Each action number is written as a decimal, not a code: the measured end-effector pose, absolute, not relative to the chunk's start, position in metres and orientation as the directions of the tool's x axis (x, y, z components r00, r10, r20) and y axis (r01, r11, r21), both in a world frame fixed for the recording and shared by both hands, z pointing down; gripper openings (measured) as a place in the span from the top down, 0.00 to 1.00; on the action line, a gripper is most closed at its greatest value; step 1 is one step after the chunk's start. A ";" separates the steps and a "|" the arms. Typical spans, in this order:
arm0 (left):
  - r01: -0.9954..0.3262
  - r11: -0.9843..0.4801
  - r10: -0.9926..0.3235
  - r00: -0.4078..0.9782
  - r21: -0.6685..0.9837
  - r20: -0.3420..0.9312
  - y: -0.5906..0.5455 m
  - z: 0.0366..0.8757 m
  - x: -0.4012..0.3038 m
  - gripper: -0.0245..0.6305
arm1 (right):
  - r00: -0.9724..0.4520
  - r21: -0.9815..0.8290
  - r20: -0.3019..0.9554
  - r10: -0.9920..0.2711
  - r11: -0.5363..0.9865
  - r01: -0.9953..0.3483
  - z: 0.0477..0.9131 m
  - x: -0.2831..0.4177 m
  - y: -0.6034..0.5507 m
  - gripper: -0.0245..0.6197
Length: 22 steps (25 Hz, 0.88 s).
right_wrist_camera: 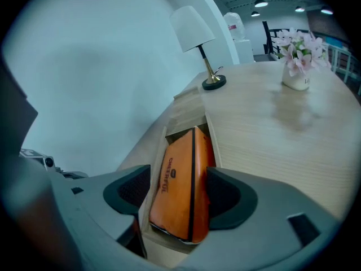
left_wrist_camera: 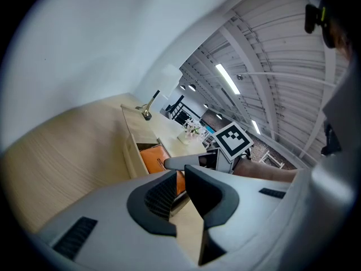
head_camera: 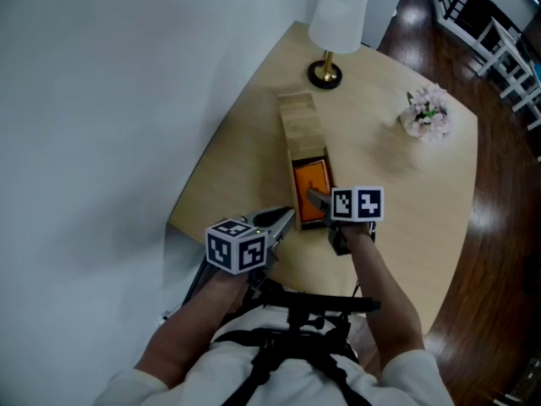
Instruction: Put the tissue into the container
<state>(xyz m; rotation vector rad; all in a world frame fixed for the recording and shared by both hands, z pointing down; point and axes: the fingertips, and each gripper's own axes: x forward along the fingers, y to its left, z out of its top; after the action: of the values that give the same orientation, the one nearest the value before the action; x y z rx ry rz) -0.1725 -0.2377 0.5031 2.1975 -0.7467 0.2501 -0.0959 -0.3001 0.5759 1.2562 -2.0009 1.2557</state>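
Then | right gripper [right_wrist_camera: 179,192]: jaws stood wide apart astride the orange tissue pack [right_wrist_camera: 183,151], left pad clear of it, no grip | tissue pack: lay inside the wooden container [head_camera: 297,121], lid slid partly back, on the table [head_camera: 397,193] | left gripper [left_wrist_camera: 180,176]: jaws nearly together, pinched on the container's near end wall.

- The lamp [head_camera: 336,19] loses the top of its shade to the head view's upper edge.
- In the head view, the right claw [head_camera: 315,205] and its marker cube cover the near end of the orange tissue pack [head_camera: 309,180] and of the wooden container [head_camera: 299,129].
- In the right gripper view, the pack's lower end sinks behind the claw's body, and its print is too blurred to read.
- In the left gripper view, the left claw [left_wrist_camera: 180,174] hides most of the pack.
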 end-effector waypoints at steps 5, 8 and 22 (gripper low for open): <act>-0.587 -0.516 -0.430 0.807 0.624 0.404 -0.239 0.505 -0.171 0.92 | -0.486 -0.465 0.750 -0.447 0.165 -0.870 0.578 -0.097 -0.301 0.47; -0.584 -0.518 -0.425 0.810 0.625 0.405 -0.239 0.504 -0.168 0.92 | -0.491 -0.460 0.758 -0.430 0.181 -0.869 0.582 -0.103 -0.303 0.47; -0.591 -0.520 -0.449 0.803 0.616 0.391 -0.243 0.495 -0.166 0.92 | -0.547 -0.539 0.696 -0.464 0.166 -0.826 0.569 -0.096 -0.305 0.47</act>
<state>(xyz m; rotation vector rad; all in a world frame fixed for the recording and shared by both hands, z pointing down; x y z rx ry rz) -0.1656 -0.2435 0.4950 2.2069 -0.7637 0.2331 -0.0956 -0.3047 0.5694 1.2263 -2.0782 1.3385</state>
